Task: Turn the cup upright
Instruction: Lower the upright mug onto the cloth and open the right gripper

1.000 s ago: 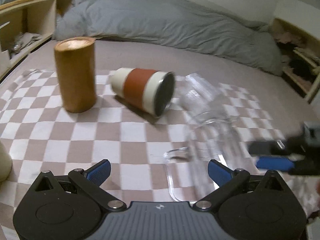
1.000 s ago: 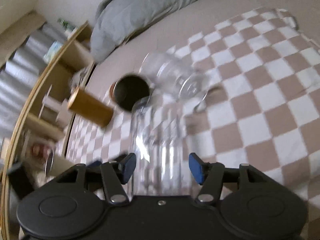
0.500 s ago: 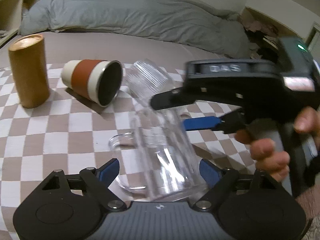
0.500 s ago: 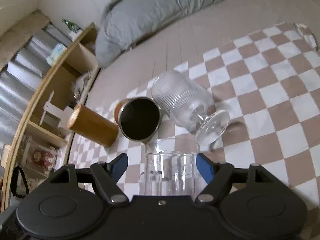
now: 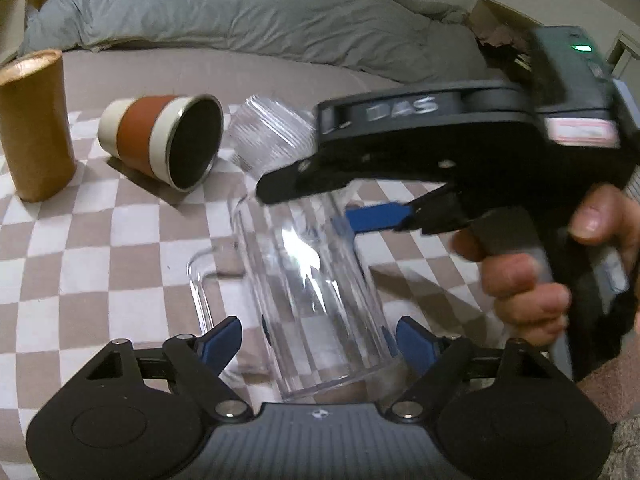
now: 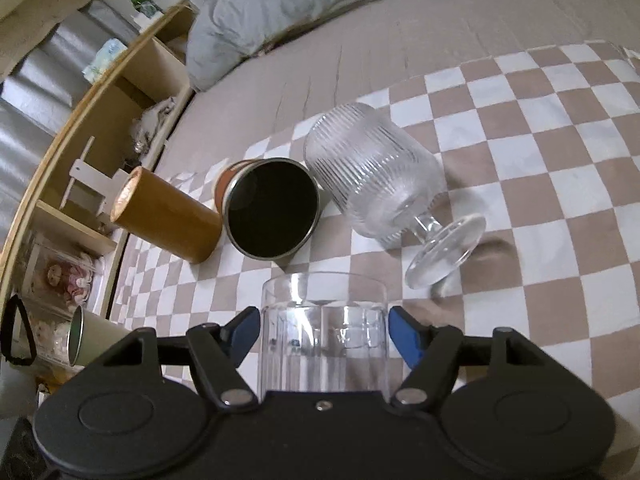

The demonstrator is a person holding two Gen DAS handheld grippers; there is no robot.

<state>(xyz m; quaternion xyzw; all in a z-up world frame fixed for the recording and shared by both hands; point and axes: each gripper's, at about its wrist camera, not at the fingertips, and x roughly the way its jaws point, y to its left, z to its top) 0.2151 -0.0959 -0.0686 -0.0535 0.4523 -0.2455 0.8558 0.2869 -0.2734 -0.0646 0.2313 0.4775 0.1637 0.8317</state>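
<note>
clear glass mug (image 5: 308, 292) upright, mouth up, in right claw (image 6: 324, 334)

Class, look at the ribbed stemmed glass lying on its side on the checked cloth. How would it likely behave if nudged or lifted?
The ribbed stemmed glass would probably roll, and in an arc, since its round bowl is wider than its foot. It looks like clear glass, so it is likely rigid, smooth to grip and breakable, though the soft checked cloth should cushion it. Nudged leftward, it may knock the orange-banded cup close beside it.

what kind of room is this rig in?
Most likely a bedroom: the cups sit on a checkered cloth spread over a bed, with a rumpled grey duvet behind and an open wooden shelf unit alongside.
</note>
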